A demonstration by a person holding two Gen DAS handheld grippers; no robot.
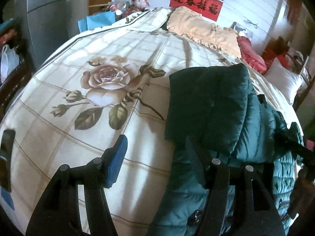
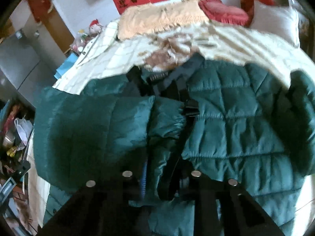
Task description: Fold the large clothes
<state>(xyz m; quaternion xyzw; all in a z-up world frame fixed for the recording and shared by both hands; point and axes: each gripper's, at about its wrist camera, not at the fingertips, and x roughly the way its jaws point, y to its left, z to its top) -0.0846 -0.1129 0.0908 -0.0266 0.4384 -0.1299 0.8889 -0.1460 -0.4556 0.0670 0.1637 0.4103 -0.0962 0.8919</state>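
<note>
green puffer jacket [image 2: 226, 118] lies on floral quilt [image 1: 78, 102], one sleeve folded across body. my left gripper [image 1: 155, 163] jaws spread, empty. my right gripper [image 2: 159, 179] pinching jacket fabric. further folds left.

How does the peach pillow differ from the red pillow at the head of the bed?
The peach pillow is pale orange, long and rather flat; the red pillow is deep red, shorter and plumper. In the left wrist view the peach one lies left of the red one, nearer the red wall banner. Both have a fringed or ruffled edge and lie on the flowered bedspread.
</note>
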